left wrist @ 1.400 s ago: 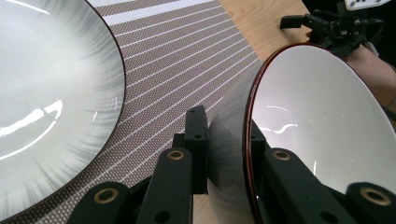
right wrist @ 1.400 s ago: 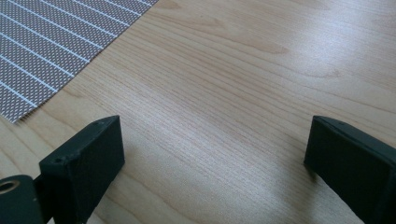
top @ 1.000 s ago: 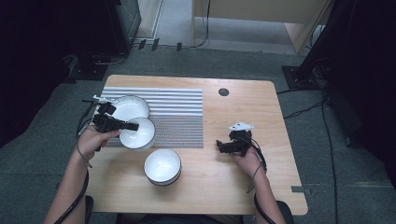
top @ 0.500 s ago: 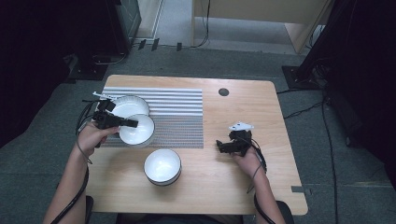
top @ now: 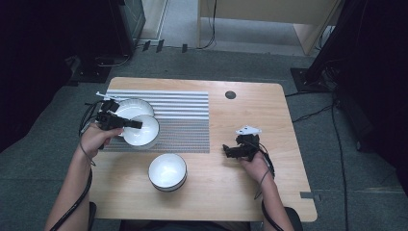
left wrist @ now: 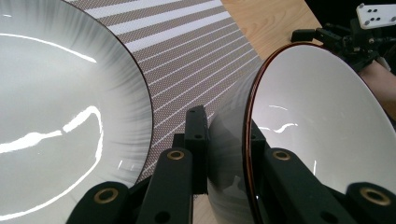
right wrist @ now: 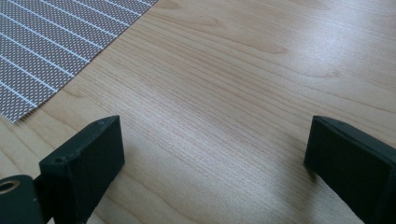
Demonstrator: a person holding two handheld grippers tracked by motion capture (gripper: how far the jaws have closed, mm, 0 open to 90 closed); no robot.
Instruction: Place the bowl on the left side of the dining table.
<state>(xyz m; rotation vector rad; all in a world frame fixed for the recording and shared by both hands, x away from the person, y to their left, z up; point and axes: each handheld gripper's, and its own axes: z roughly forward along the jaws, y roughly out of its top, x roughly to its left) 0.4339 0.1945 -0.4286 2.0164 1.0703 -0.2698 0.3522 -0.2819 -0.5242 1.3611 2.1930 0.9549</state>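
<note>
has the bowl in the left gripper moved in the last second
Yes, slightly. The held bowl has shifted up the striped mat toward the plate, away from the stacked bowls. The left gripper grips its rim.

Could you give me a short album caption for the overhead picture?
Left hand-held gripper grips a white bowl by its rim over the striped mat.

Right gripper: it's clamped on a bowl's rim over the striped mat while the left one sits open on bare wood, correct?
No, the sides are swapped. The left gripper is clamped on the bowl rim over the striped mat, as the left gripper view shows. The right gripper sits open over bare wood, jaws wide apart.
</note>
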